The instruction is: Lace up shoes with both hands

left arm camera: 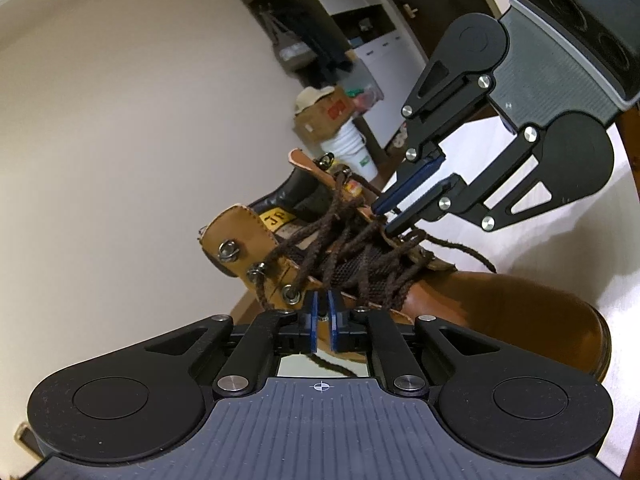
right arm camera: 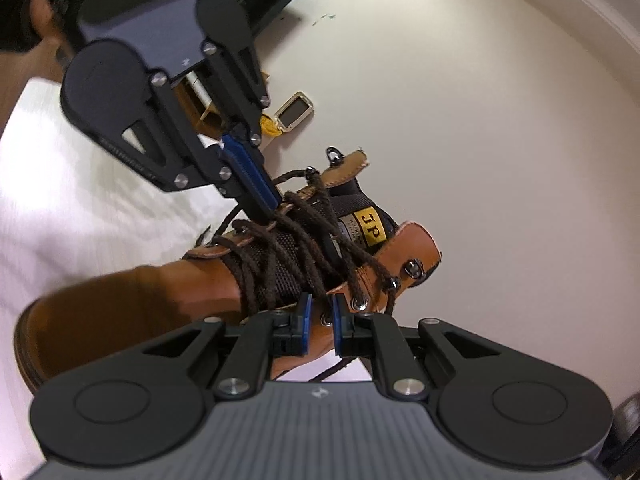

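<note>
One boot (left arm camera: 500, 312), tan leather, lying on the white table (left arm camera: 560, 240). Toe is at lower right in the left wrist view and lower left in the right wrist view; the open shaft points toward frame centre in both.

One lace (left arm camera: 352, 236), dark brown, criss-crossed loosely over the black mesh tongue. A loose end trails onto the table right of the boot in the left view.

Metal hooks (left arm camera: 228, 250): three in a row on the near flap in the left view, plus one on the far flap at the top of the shaft. One yellow "JP" label (left arm camera: 276, 218) inside the collar.

Two tongs, both mine.

My left tongs (left arm camera: 322, 312), bottom centre of their own view: pads almost together, only a sliver of gap. Tips sit right at the lowest hook on the near flap. From the right wrist view they come in from the upper left and their blue pads (right arm camera: 256, 176) are pinched on a lace strand at the flap edge.

My right tongs (right arm camera: 321, 312), bottom centre of their own view: pads slightly apart, boot leather and an eyelet visible through the gap, no lace pinched between them. In the left view they come in from the upper right, tips just at the far flap among the lace.

Background, upper centre of the left view: one cardboard box (left arm camera: 324, 116), one white bucket (left arm camera: 352, 148).
</note>
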Demonstrator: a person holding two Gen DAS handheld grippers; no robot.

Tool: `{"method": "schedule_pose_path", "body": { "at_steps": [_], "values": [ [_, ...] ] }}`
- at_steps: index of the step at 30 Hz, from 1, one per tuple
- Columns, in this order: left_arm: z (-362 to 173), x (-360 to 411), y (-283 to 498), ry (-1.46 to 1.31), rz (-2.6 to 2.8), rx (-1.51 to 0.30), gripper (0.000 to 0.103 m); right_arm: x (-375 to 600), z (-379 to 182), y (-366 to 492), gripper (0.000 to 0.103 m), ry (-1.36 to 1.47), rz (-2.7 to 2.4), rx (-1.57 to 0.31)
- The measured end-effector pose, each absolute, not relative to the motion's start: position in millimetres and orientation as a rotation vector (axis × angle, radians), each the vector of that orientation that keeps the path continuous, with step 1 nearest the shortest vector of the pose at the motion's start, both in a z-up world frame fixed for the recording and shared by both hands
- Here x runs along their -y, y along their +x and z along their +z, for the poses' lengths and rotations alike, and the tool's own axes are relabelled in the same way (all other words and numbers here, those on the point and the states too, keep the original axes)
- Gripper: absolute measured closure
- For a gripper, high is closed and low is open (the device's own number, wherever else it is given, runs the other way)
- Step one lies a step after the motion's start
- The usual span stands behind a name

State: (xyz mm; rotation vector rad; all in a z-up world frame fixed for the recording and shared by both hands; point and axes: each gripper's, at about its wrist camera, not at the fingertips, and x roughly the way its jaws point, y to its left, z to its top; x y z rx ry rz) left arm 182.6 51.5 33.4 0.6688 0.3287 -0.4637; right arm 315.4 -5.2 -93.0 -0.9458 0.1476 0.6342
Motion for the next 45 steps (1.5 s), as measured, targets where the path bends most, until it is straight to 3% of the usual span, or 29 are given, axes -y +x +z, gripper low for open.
{"method": "schedule_pose_path", "body": {
  "at_steps": [10,17,23,34,37,39,45],
  "values": [
    [39,-50,169,0.553,-0.522,-0.307,0.101,3,-81,295,0.103,-0.840,0.736,-0.173],
    [42,-55,161,0.539,-0.495,-0.297,0.100,8,-79,291,0.102,-0.814,0.702,-0.151],
    [44,-66,159,0.529,-0.454,-0.285,0.096,23,-85,301,0.091,-0.836,0.618,-0.163],
    [44,-70,165,0.583,-0.443,-0.266,0.096,11,-99,309,0.091,-0.969,0.603,-0.117],
    [44,-71,166,0.576,-0.445,-0.265,0.096,10,-98,307,0.092,-0.967,0.607,-0.118],
    [43,-70,166,0.581,-0.453,-0.266,0.096,10,-97,306,0.099,-0.957,0.613,-0.119],
    [43,-68,167,0.599,-0.435,-0.251,0.094,17,-86,305,0.099,-0.862,0.638,-0.134]
  ]
}}
